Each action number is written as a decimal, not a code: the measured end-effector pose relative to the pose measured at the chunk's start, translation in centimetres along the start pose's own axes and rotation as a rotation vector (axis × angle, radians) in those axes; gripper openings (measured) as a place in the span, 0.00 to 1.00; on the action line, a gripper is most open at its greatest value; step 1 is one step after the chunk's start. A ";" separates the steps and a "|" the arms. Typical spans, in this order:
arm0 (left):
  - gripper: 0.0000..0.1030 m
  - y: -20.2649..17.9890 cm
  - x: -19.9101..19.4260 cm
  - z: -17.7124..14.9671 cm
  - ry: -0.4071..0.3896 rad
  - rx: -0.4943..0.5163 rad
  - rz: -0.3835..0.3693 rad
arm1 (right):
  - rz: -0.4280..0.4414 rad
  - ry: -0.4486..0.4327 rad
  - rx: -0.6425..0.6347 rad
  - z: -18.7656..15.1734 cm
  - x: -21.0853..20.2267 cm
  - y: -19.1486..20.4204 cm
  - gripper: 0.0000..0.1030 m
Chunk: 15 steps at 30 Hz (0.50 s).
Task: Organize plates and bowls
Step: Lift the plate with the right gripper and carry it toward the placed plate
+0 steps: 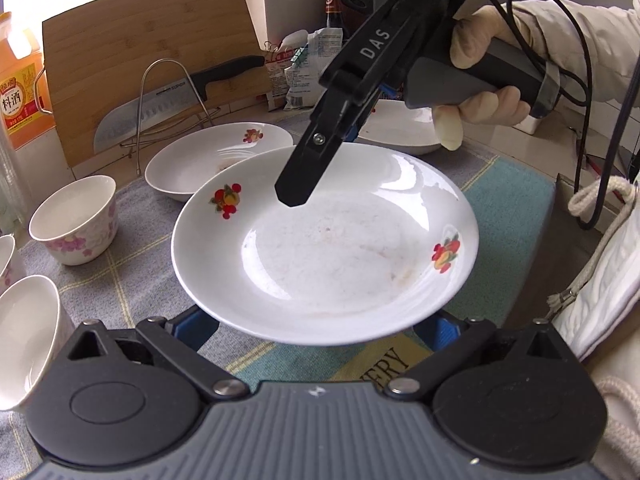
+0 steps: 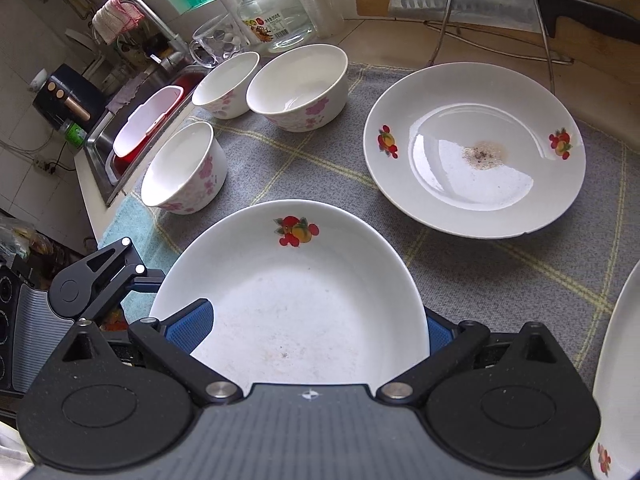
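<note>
The desk [image 2: 304, 168] under its checked cloth carries three flowered bowls [image 2: 298, 88] at upper left and a soiled plate [image 2: 476, 148] at upper right. A fruit-patterned plate [image 2: 292, 300] sits raised at lower centre, each rim side between the spread fingers of the left tool [image 1: 320, 326] and right tool [image 2: 316, 326]; whether either actually clamps it I cannot tell. Likely next: stacking it on the soiled plate.

My left tool [image 1: 320, 320] has a ribbed grey body, two round black housings, black linkage arms on silver pivot pins, and blue ribbed pads [image 1: 442, 330]. My right tool [image 1: 296, 196] is matte black with "DAS" in white letters, one silver screw above its tip, a grey handle and a black cable [image 1: 584, 56] looping behind that handle. My right hand [image 1: 480, 76] wears a cream glove below a pale sleeve [image 1: 580, 40].
</note>
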<state>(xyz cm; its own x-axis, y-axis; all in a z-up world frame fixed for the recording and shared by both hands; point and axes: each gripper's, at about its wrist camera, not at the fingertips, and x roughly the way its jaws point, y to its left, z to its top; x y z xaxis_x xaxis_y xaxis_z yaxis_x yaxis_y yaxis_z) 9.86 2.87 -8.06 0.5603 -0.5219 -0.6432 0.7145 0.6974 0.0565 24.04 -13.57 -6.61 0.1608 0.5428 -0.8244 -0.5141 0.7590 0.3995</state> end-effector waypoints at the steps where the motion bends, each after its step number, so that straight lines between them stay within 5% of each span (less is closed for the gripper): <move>1: 0.99 -0.2 0.2 0.3 -0.001 0.002 -0.004 | -0.004 -0.004 0.004 -0.1 -0.3 -0.3 1.00; 15: 0.99 -2.7 3.8 4.6 -0.010 0.041 -0.069 | -0.045 -0.060 0.063 -2.2 -4.8 -5.4 1.00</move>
<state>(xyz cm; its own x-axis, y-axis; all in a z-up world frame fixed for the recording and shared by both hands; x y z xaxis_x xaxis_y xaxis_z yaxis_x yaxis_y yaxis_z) 12.00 -3.22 -7.13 0.5129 -0.5736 -0.6386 0.7682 0.6387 0.0434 24.16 -21.07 -5.72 0.2334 0.5268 -0.8173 -0.4517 0.8031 0.3887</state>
